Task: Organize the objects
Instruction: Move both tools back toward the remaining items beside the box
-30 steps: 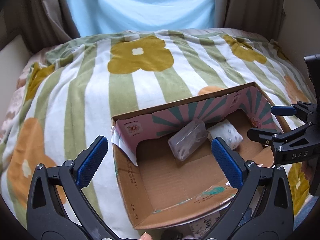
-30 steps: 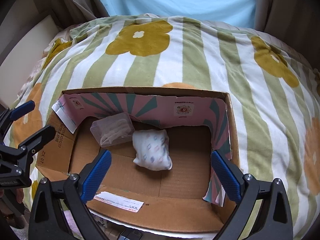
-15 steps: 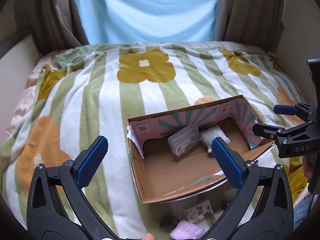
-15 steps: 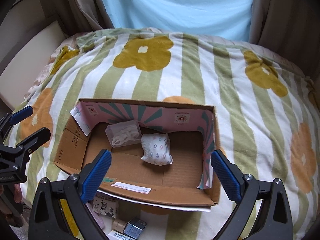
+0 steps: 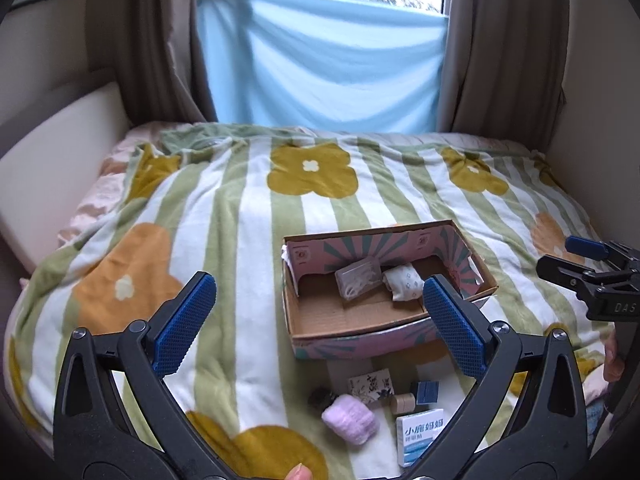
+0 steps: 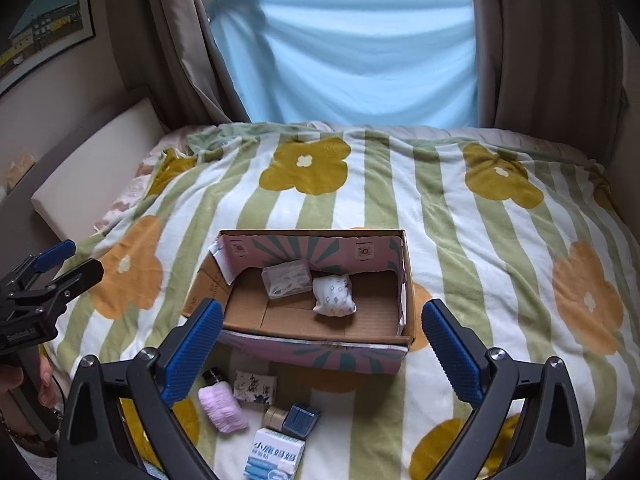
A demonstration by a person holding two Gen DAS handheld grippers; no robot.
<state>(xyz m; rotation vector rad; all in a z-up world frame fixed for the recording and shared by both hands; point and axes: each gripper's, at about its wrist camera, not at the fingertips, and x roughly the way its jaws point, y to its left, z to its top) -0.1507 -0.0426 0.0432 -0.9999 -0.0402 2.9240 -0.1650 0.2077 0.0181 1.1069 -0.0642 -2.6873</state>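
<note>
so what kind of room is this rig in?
Most likely a bedroom: a bed under a striped flower-print blanket, curtains at a window behind it, and a framed picture on the wall. A cardboard box sits on the blanket.

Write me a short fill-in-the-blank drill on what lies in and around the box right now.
1. The cardboard box holds a clear plastic case and a white patterned ____.
2. The fluffy pink bundle lies ____ the box, on the blanket.
3. The left tongs and the right tongs are both ____ and hold nothing.
4. The box's inner walls show teal rays on ____.

Missing words: pouch; outside; open; pink
</note>
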